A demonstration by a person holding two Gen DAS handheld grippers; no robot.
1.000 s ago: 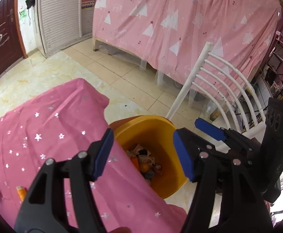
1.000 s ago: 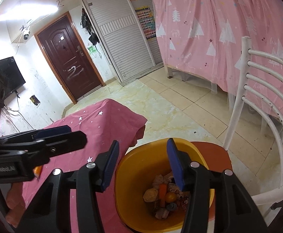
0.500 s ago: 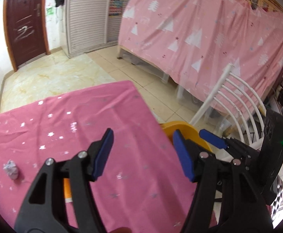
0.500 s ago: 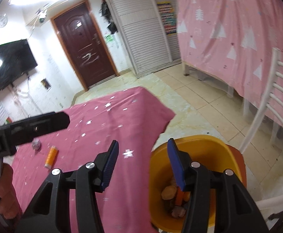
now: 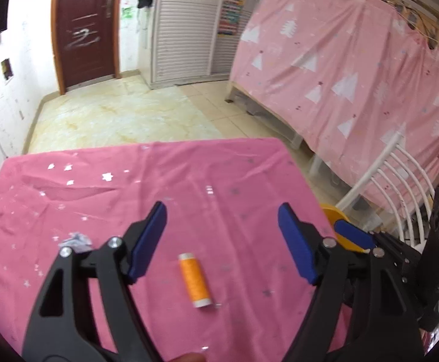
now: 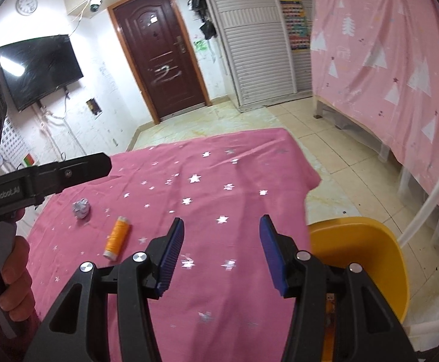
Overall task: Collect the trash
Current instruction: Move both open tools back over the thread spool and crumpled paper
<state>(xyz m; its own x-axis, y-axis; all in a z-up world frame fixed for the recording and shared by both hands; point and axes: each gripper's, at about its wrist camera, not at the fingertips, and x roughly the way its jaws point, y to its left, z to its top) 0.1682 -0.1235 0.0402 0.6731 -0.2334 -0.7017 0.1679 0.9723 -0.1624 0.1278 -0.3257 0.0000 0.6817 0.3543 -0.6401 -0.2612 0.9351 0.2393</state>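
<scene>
An orange thread spool [image 5: 194, 282] lies on the pink star-print tablecloth [image 5: 234, 175]. My left gripper [image 5: 221, 238] hovers over it with its jaws opening; the spool shows in the gap below them and the blue pads do not touch it. A crumpled silver wad [image 5: 76, 241] lies left of the spool. My right gripper [image 6: 222, 253] is open and empty above the cloth. From it the spool [image 6: 116, 236] and wad [image 6: 81, 208] are off to the left, and the yellow bin [image 6: 361, 250] with trash inside stands at the table's right edge.
A white slatted chair [image 5: 394, 175] stands right of the bin [image 5: 337, 215]. A pink-draped bed [image 5: 355, 69] fills the right side. Beyond the table is tiled floor [image 5: 122, 120], a dark door and a louvred wardrobe. A hand [image 6: 14, 274] holds the left gripper's handle.
Both views have swung left from over the yellow bin to the table. The left jaws have spread wider. The spool and wad now lie in front of the left gripper.
</scene>
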